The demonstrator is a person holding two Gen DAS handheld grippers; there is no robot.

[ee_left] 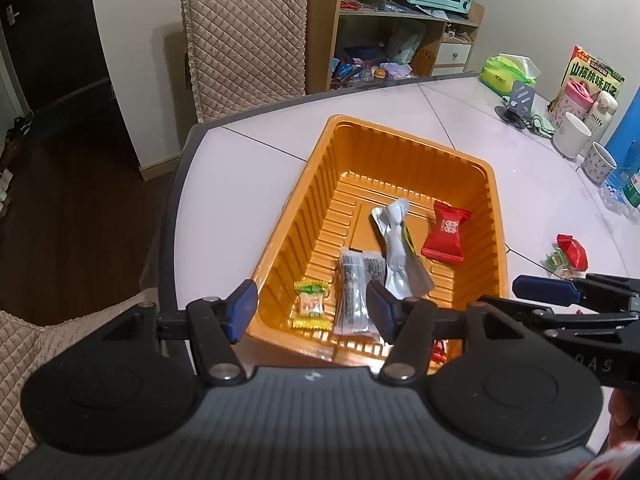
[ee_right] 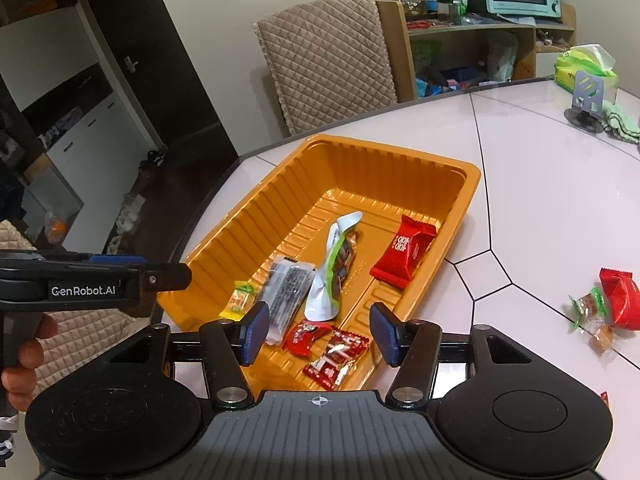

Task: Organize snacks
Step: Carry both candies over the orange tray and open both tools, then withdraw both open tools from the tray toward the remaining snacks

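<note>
Both the left gripper (ee_left: 312, 308) and right gripper (ee_right: 318, 334) hung spread and empty over the near rim of the orange tray (ee_right: 256, 204), which held six snacks beside the white table's (ee_right: 540, 184) edge. More wrapped snacks (ee_right: 612, 304) lay right, one partly cropped.

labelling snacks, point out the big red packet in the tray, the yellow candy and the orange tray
big red packet (ee_right: 403, 251), right wrist view, middle of wrapper
yellow candy (ee_left: 313, 305), left wrist view, wrapper centre
orange tray (ee_right: 256, 216), right wrist view, left ribbed wall
</note>
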